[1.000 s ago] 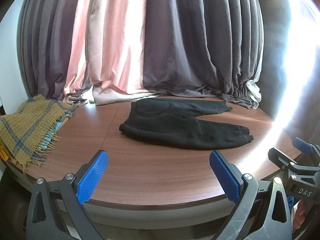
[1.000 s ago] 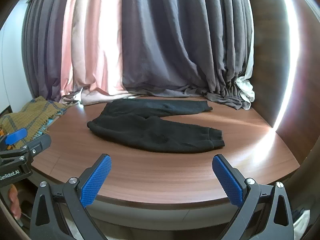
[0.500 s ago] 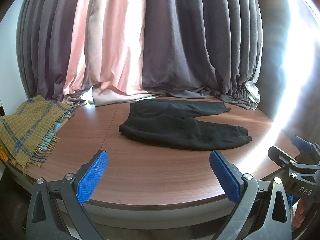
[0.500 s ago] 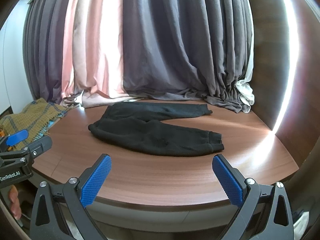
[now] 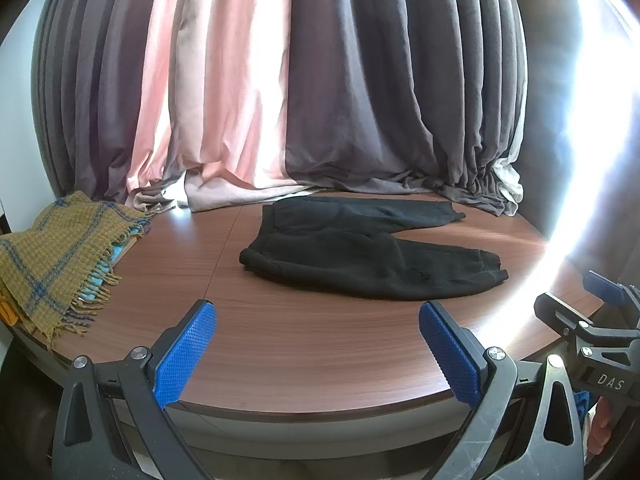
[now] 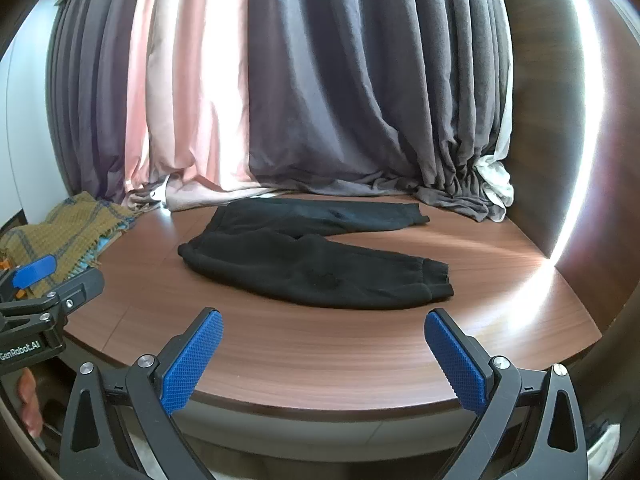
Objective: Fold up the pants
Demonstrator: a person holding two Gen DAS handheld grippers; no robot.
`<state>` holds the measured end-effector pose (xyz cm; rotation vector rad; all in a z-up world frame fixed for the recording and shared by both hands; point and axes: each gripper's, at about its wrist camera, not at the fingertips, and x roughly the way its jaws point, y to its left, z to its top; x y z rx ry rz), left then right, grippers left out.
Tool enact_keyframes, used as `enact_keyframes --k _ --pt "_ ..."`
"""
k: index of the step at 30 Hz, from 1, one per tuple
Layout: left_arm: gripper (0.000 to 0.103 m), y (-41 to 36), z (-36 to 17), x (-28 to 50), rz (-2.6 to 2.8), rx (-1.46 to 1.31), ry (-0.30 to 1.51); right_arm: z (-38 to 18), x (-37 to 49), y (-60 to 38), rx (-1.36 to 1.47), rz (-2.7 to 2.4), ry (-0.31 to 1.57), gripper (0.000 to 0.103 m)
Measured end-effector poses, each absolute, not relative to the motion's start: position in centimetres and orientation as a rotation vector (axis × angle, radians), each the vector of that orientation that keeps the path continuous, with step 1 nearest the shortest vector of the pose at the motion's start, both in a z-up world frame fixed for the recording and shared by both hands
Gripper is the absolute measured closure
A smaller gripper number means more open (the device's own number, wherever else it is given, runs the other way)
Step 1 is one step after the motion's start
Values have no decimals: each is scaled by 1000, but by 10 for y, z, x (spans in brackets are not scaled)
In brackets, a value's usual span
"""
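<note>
Black pants (image 5: 360, 252) lie spread on a round brown wooden table (image 5: 304, 344), waistband to the left and both legs pointing right, the far leg angled away from the near one. They also show in the right wrist view (image 6: 320, 264). My left gripper (image 5: 318, 354) is open and empty above the table's near edge, short of the pants. My right gripper (image 6: 324, 360) is open and empty, likewise at the near edge. The right gripper shows at the right edge of the left wrist view (image 5: 600, 320); the left gripper shows at the left edge of the right wrist view (image 6: 40, 300).
A mustard plaid scarf with fringe (image 5: 56, 256) lies on the table's left side. Grey and pink curtains (image 5: 320, 100) hang behind and pool on the table's far edge. A dark wood wall (image 6: 560, 160) stands to the right, with strong sunlight glare.
Both grippers have tilted or moved slightly, so the pants sit a little higher in both views. The pants have not moved and both grippers stay open.
</note>
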<state>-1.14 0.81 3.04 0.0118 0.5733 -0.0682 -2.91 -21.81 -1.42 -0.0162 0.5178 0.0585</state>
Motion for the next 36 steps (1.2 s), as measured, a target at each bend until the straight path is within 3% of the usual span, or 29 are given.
enact_keyframes --k 21,36 --pt "0 33 3 69 -100 154 602 -36 38 -181 -64 63 600 1" --pt "0 49 -46 165 -312 297 641 -71 119 -137 -112 -6 669 1"
